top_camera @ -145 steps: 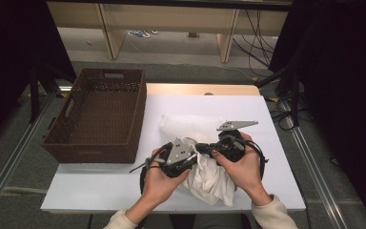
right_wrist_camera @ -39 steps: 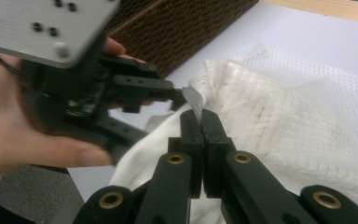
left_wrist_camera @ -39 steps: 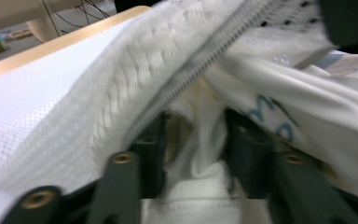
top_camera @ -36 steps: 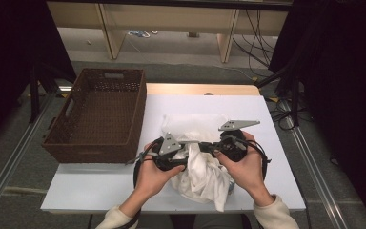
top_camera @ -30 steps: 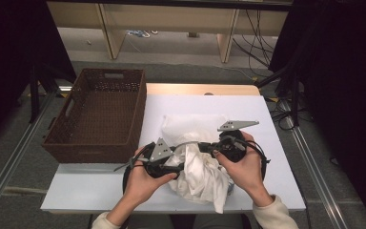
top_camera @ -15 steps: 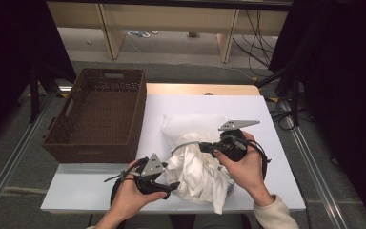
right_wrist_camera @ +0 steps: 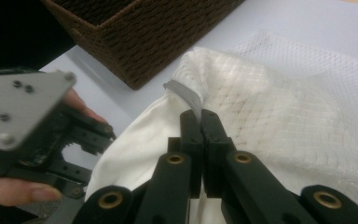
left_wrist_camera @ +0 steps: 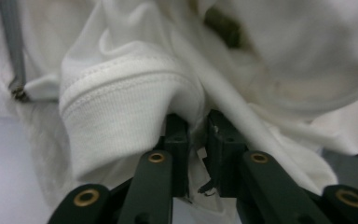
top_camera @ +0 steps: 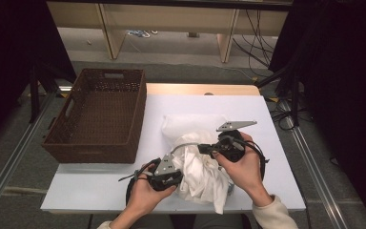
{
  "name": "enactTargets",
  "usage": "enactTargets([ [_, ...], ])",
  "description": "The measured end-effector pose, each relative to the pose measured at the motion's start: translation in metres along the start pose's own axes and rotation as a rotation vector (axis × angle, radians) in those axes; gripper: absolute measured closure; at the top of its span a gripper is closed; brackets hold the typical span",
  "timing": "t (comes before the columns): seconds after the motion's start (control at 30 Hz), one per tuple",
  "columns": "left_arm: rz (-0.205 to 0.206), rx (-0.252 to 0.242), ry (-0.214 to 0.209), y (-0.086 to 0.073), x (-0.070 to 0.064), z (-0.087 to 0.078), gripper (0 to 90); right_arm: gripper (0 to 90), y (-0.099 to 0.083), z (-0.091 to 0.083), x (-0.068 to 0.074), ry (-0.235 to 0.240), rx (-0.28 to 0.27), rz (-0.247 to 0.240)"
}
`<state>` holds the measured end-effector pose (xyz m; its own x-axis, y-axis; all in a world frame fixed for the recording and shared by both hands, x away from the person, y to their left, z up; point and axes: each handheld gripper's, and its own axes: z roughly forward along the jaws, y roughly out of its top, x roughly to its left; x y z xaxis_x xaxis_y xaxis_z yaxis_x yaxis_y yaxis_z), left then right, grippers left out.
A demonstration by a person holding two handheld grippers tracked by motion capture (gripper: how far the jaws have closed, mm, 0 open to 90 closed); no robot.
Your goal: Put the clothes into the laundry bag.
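Two hand-held grippers work at a white garment (top_camera: pixel 200 171) that lies half out of a white mesh laundry bag (top_camera: pixel 190 126) near the front edge of the white table (top_camera: pixel 276 191) in the high view; the left gripper (top_camera: pixel 176 175) sits at the garment's left edge, the right gripper (top_camera: pixel 204 149) at the bag's grey-trimmed mouth, and a brown wicker basket (top_camera: pixel 97 117) stands to the left, partly overhanging the table's left edge. From the left gripper view, the left gripper (left_wrist_camera: pixel 197 140) has its jaws nearly together with a thin fold of the garment (left_wrist_camera: pixel 121 116) pinched between them, a ribbed, stitched hem bulging over the left jaw; the grey zipper edge (left_wrist_camera: pixel 13 51) of the bag runs down the far left side. From the right gripper view, the right gripper (right_wrist_camera: pixel 200 123) has its jaws pressed together on the grey trim (right_wrist_camera: pixel 184 95) of the mesh bag (right_wrist_camera: pixel 279 107), with the smooth garment (right_wrist_camera: pixel 135 144) spilling out below; the left gripper (right_wrist_camera: pixel 98 135), held in a hand (right_wrist_camera: pixel 14 189), is just beside the cloth, and a corner of the basket (right_wrist_camera: pixel 140 32) rises behind on the table (right_wrist_camera: pixel 331 18).
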<state>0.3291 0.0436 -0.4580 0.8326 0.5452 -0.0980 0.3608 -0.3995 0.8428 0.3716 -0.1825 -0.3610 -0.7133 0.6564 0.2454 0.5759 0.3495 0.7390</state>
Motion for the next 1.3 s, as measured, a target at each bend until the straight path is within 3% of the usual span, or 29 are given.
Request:
enactTargets([
  [0.03,-0.005,-0.017,-0.008,0.003,-0.002,-0.002,82.2,90.0,0.000,0.001,0.000,0.000,-0.003,-0.003],
  [0.07,-0.005,-0.038,-0.004,0.007,-0.003,-0.005,82.6,90.0,0.000,0.000,0.003,-0.001,0.006,0.027],
  [0.17,-0.013,-0.099,0.009,0.018,-0.006,-0.012,83.3,90.0,0.000,0.000,0.003,-0.013,-0.008,-0.013],
  [0.23,-0.011,-0.153,0.009,0.027,-0.009,-0.016,83.5,90.0,0.000,0.001,0.007,-0.011,-0.010,-0.005],
  [0.3,-0.019,-0.164,0.025,0.034,-0.013,-0.018,83.6,90.0,0.000,0.001,0.009,-0.010,-0.010,-0.028],
  [0.37,0.035,-0.176,0.049,0.044,-0.016,-0.016,83.6,90.0,0.001,0.001,0.012,-0.003,-0.026,-0.034],
  [0.47,0.053,-0.171,0.061,0.049,-0.015,-0.008,83.4,90.0,0.002,-0.003,0.012,-0.015,-0.033,-0.073],
  [0.57,0.060,-0.161,0.066,0.050,-0.006,0.007,83.3,90.0,0.002,-0.005,0.013,0.006,-0.030,-0.032],
  [0.6,0.038,-0.146,0.069,0.049,-0.002,0.015,83.3,90.0,0.001,-0.005,0.014,0.020,-0.018,-0.017],
  [0.7,0.034,-0.146,0.079,0.048,0.007,0.030,83.1,90.0,0.001,0.000,0.011,0.010,-0.013,-0.047],
  [0.77,0.022,-0.157,0.092,0.048,0.011,0.034,82.9,90.0,0.000,0.000,0.008,0.012,-0.011,-0.010],
  [0.87,0.032,-0.161,0.121,0.048,0.017,0.036,82.5,90.0,0.001,-0.005,0.001,0.005,-0.032,-0.008],
  [0.97,0.029,-0.157,0.121,0.048,0.019,0.037,80.2,90.0,0.001,-0.008,-0.001,-0.017,-0.033,-0.005],
  [1.03,0.039,-0.149,0.123,0.047,0.018,0.033,76.1,90.0,0.001,-0.007,-0.002,-0.008,-0.033,-0.011],
  [1.07,0.046,-0.144,0.125,0.047,0.018,0.031,72.1,90.0,0.001,-0.007,-0.001,-0.004,-0.029,0.013],
  [1.13,0.037,-0.139,0.116,0.044,0.018,0.022,60.1,90.0,0.001,-0.007,-0.003,0.002,-0.038,-0.006],
  [1.17,0.037,-0.127,0.125,0.043,0.018,0.018,54.2,90.0,0.001,-0.008,-0.002,-0.010,-0.034,0.013],
  [1.3,0.019,-0.094,0.122,0.032,0.019,-0.001,42.5,90.0,0.001,-0.007,-0.003,-0.011,-0.032,0.010],
])
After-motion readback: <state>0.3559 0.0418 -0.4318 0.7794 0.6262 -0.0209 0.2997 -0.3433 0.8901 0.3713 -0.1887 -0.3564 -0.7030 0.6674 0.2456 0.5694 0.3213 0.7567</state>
